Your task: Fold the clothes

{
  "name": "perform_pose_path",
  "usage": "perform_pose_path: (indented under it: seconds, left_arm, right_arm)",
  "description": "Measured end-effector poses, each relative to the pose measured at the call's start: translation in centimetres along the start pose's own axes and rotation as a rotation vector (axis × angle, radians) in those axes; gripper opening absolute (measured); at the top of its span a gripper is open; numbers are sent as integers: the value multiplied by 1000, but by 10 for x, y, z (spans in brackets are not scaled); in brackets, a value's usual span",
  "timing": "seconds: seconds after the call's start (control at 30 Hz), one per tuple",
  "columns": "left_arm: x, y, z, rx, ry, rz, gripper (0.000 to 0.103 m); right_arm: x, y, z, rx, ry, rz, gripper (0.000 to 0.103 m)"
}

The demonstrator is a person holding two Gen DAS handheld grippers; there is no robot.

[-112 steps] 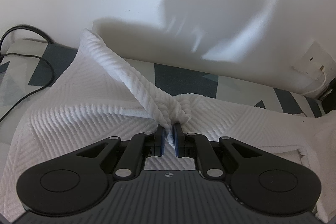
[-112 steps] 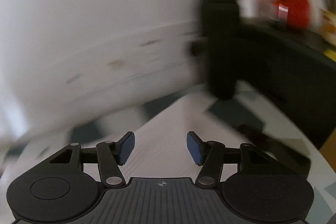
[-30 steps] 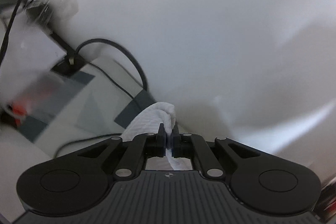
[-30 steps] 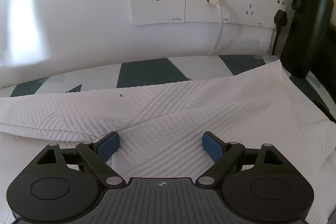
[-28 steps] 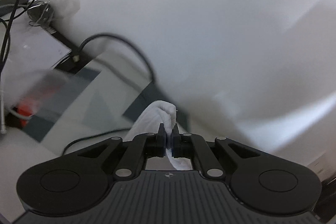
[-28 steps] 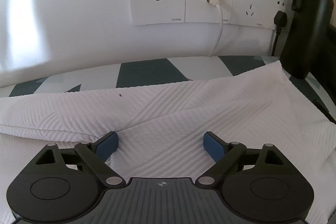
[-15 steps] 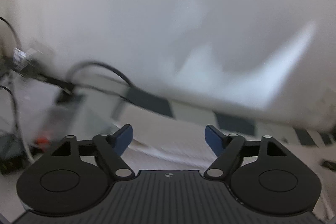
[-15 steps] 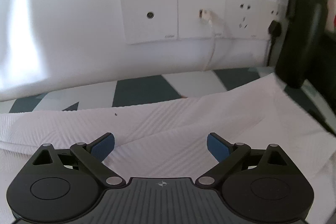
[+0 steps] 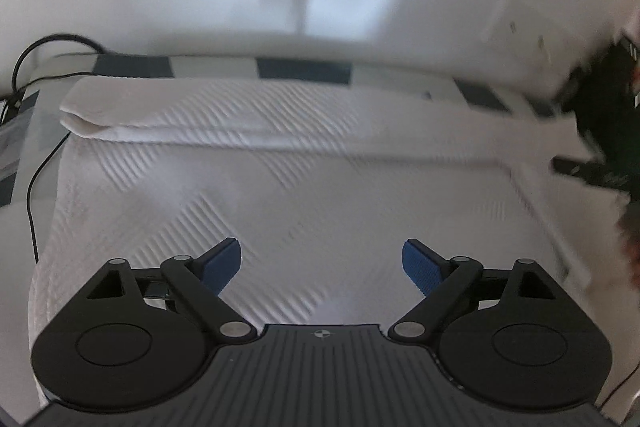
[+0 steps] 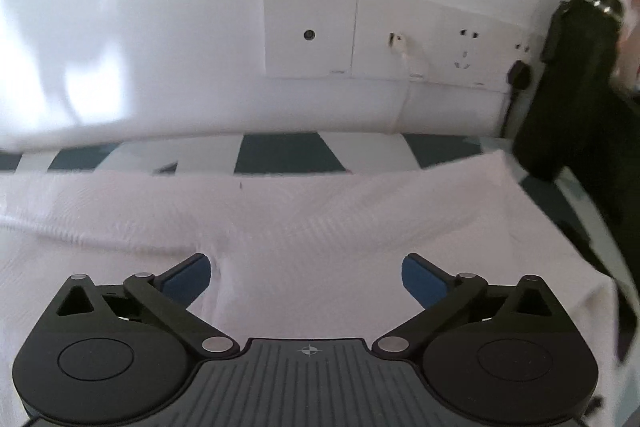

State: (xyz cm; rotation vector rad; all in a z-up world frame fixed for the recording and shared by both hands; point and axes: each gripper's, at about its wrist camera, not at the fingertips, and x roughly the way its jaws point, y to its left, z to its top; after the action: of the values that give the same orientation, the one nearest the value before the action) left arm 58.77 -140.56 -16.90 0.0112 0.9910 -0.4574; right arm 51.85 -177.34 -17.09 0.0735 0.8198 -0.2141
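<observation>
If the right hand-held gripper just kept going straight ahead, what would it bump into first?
Most likely the white ribbed cloth lying right ahead of the open right hand-held gripper, probably its raised fold. Beyond that is the white wall; depth is hard to judge.

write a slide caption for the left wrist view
Left gripper, jaws open and empty, above a white ribbed garment with its far edge folded over.

- Your right hand-held gripper hangs with its blue pads spread wide over the white ribbed garment.
- Far right, a black bottle stands beside the wall sockets.
</observation>
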Motion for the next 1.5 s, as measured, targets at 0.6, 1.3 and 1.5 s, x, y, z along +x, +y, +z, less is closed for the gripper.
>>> perform_pose_path:
  seconds: [0.6, 1.3, 1.5]
  left_arm:
    - [20, -58, -21, 83, 33, 167, 102]
    - [-207, -100, -86, -127, -297, 174, 102]
    - [-203, -116, -133, -153, -245, 170, 102]
  right_arm:
    - [12, -18, -52, 86, 79, -21, 102]
    - [-243, -143, -61, 299, -316, -27, 102]
    - [-299, -173, -89, 276, -304, -95, 102]
